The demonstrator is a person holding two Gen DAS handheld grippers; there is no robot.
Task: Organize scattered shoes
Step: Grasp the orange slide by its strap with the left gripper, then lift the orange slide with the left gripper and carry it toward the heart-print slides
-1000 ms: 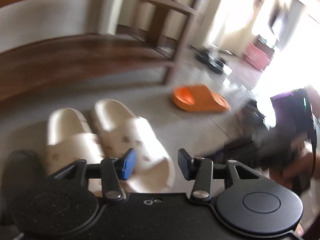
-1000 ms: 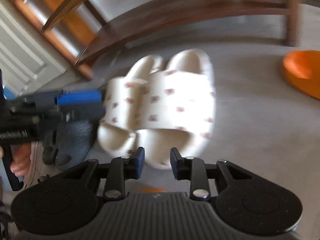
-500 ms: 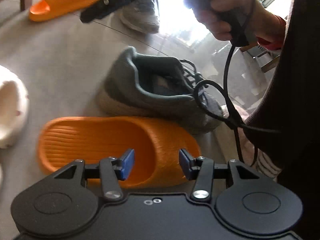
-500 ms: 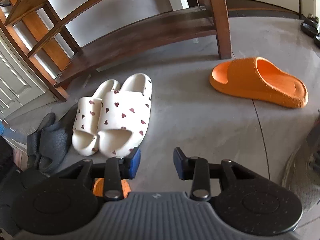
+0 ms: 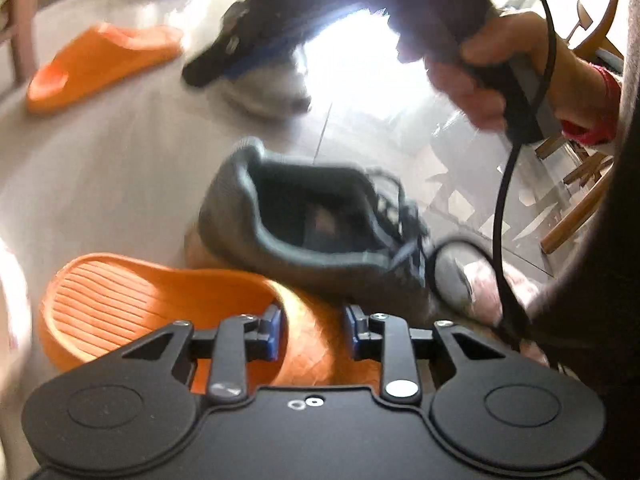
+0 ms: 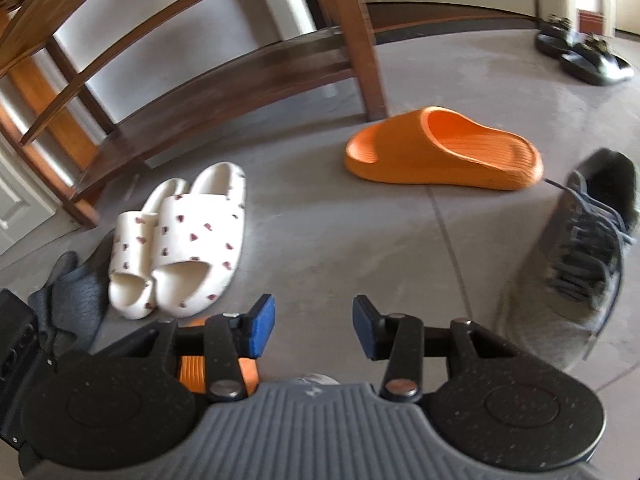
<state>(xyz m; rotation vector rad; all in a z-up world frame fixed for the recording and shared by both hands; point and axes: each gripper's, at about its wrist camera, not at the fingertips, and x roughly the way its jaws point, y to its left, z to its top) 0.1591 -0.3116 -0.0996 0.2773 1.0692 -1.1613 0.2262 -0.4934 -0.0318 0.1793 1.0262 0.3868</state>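
Since a moment ago, the left gripper has dropped over the near orange slide, its jaws closing around the strap, contact unclear. Just behind that slide lies a grey sneaker; its orange mate sits well apart, seemingly awaiting pairing. The right gripper, widening slightly, holds nothing.

Ribbed matt foam orange slide, knit-cloth grey sneaker, polished wood rack — all on smooth, glossy floor tile.
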